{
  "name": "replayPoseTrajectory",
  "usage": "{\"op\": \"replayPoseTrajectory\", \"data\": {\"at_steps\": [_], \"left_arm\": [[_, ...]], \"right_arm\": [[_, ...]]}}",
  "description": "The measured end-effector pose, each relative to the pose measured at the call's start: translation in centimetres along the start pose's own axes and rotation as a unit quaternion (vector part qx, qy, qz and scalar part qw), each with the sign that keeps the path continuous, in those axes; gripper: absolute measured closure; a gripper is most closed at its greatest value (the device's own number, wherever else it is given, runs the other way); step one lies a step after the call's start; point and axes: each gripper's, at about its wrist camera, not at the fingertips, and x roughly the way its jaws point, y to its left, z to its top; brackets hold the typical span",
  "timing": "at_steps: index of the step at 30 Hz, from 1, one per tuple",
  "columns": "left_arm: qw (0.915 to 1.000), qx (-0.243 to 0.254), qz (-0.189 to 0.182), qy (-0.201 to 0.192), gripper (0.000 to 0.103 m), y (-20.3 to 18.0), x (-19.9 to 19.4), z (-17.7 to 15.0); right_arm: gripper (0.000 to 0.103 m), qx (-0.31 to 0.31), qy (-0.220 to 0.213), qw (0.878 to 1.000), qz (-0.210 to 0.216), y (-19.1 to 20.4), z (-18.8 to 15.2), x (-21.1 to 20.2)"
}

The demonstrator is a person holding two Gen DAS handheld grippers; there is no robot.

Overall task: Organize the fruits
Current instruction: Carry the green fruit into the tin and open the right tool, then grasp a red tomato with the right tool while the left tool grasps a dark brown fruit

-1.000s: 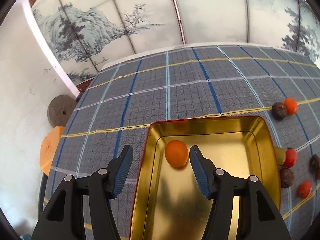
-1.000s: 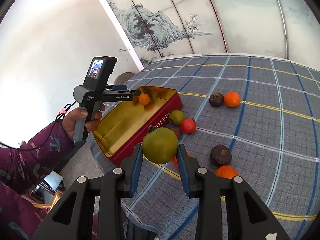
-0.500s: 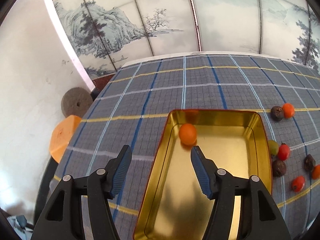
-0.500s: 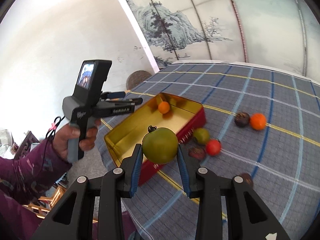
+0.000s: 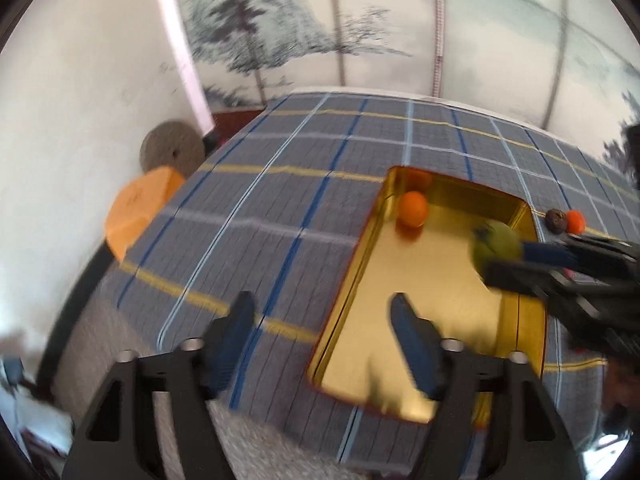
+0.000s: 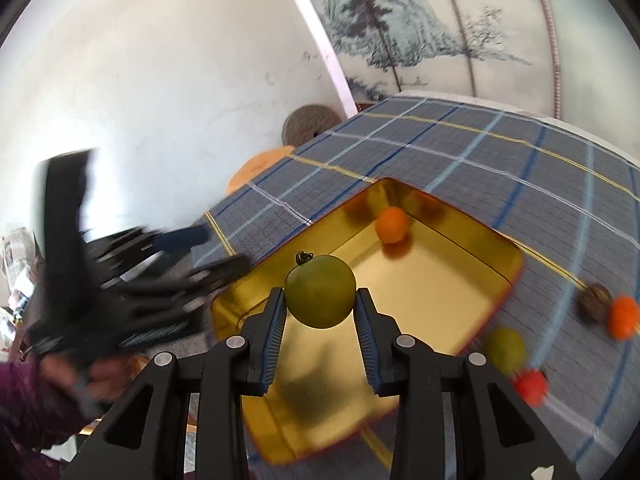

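Right hand-held gripper [image 6: 320, 312] clamps green fruit [image 6: 320, 297] above gold tin [image 6: 448, 292].

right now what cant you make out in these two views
- Left wrist view: green fruit partly hidden by the right gripper.
- Right wrist view: left gripper motion-blurred, jaws unreadable there.
- Both views: dark fruit beside the tin too blurred to identify.

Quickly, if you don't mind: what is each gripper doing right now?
Left gripper: jaws opening, nothing between them.
Right gripper: shut on the green fruit, above the gold tin.
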Motion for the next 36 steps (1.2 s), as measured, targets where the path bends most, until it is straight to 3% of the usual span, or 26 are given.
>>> {"op": "replayPoseTrajectory", "data": {"at_steps": [3,5,11,14,16,17,19,23,26,30,36], "left_arm": [[0.9999,-0.001,0.008,-0.010,0.021,1.0,-1.5,-1.3],[0.9995,0.010,0.026,-0.012,0.005,1.0,-2.3,-2.0],[0.9985,0.026,0.033,-0.035,0.004,0.7,-4.3,-2.9],[0.9994,0.019,0.014,-0.025,0.003,0.4,-4.6,-2.8],[0.9993,0.017,-0.004,-0.034,0.003,0.1,-5.0,-2.9],[0.9990,0.021,-0.011,-0.039,0.003,-0.1,-5.1,-3.0],[0.9981,0.023,-0.043,-0.038,0.003,-0.2,-5.3,-3.1],[0.9960,0.008,-0.084,-0.031,0.003,-0.2,-5.3,-3.1],[0.9942,0.008,-0.101,-0.034,0.003,-0.6,-5.7,-3.3],[0.9925,0.028,-0.110,-0.044,0.003,-2.3,-6.2,-3.6],[0.9894,0.059,-0.128,-0.037,0.003,-5.3,-6.7,-3.8]], "right_arm": [[0.070,0.001,0.017,1.000,-0.004,-0.1,1.3,2.8],[0.070,0.006,0.025,1.000,-0.008,-0.1,1.9,4.3],[0.069,0.003,0.039,0.998,-0.038,0.2,3.3,7.3],[0.068,0.002,0.040,0.998,-0.058,0.5,3.9,7.8],[0.062,0.014,0.017,0.998,-0.053,0.4,4.2,6.9],[0.052,0.022,-0.002,0.998,-0.052,0.3,4.1,5.8],[0.040,0.036,-0.027,0.998,-0.044,-0.1,3.9,4.0],[0.039,0.057,-0.070,0.996,-0.023,-1.0,1.6,-2.0],[0.039,0.056,-0.093,0.994,-0.024,-1.8,-2.3,-7.5],[0.039,0.026,-0.059,0.993,-0.094,-3.0,-8.7,-12.7],[0.039,0.003,-0.047,0.993,-0.104,-2.9,-12.4,-15.0]]}}
